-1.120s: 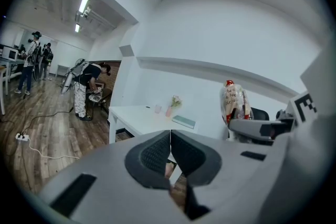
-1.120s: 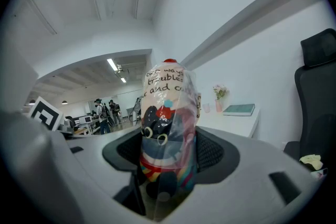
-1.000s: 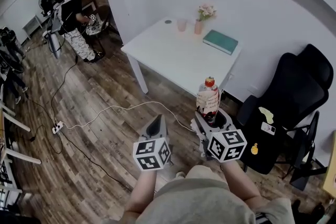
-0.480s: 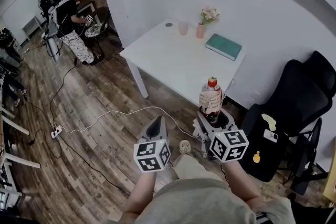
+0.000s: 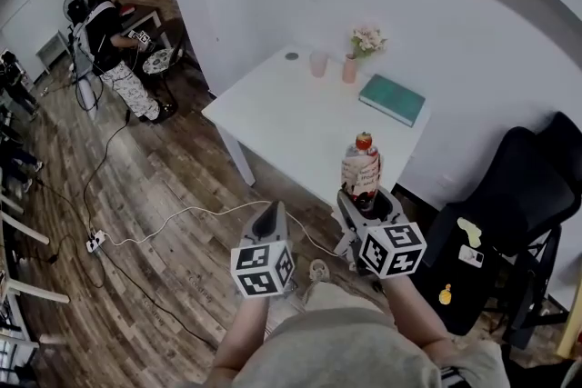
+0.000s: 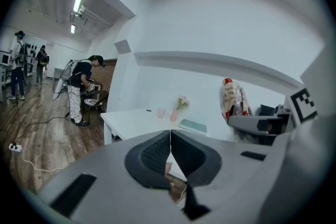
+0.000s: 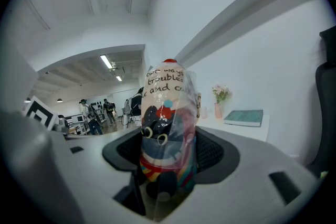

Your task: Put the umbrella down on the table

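A folded umbrella [image 5: 361,168] in a clear sleeve with a cartoon print and a red tip stands upright in my right gripper [image 5: 366,200]. In the right gripper view the umbrella [image 7: 168,123] fills the gap, and the right gripper [image 7: 170,152] is shut on it, both pads pressing its sides. My left gripper [image 5: 268,218] hangs beside it over the wooden floor; in its own view the left gripper [image 6: 170,152] has its jaws touching and holds nothing. The white table [image 5: 291,118] lies just ahead of both; its near edge is close to the umbrella.
On the table's far side stand a pink cup [image 5: 317,64], a vase of flowers [image 5: 351,66] and a teal book [image 5: 392,99]. A black office chair [image 5: 514,204] is at the right. A white cable [image 5: 182,213] crosses the floor. A person [image 5: 109,36] stands far left.
Both grippers and the umbrella have moved forward toward the table, which now lies closer. The grip on the umbrella is unchanged and the left jaws stayed together.
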Demonstrator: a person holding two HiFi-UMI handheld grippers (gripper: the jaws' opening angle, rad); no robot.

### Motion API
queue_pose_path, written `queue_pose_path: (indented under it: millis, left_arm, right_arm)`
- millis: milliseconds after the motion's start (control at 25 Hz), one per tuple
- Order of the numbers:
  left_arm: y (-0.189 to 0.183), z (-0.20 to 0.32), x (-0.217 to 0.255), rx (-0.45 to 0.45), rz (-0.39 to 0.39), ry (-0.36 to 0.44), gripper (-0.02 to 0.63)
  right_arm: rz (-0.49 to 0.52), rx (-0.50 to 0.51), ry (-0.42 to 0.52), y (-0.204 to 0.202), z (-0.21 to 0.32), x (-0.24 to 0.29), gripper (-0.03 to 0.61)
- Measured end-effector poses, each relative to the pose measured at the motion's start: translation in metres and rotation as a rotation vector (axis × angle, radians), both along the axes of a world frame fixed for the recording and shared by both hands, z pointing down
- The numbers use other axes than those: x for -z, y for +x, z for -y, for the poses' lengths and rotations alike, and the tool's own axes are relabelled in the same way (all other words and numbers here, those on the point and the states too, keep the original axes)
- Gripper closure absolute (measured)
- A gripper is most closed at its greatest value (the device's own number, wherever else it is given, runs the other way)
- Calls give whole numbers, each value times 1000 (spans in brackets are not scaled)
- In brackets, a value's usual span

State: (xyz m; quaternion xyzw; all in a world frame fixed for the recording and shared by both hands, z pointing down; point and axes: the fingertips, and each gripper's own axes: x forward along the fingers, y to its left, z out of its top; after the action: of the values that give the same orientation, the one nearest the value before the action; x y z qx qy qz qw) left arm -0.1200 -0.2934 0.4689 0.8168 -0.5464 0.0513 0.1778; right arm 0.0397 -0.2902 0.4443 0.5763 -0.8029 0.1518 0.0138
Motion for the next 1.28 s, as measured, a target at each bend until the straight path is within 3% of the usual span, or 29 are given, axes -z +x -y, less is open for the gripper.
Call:
queue_pose_path:
  millis: [560,1280]
  left_arm:
    - [19,101,3,4,1,-10,606]
    - [46,186,-21,8,9,-54,606]
  right_arm:
    - [-22,-2,-52,24,110,-14,307]
    - [-63,-6,-222,68,216,-93,307]
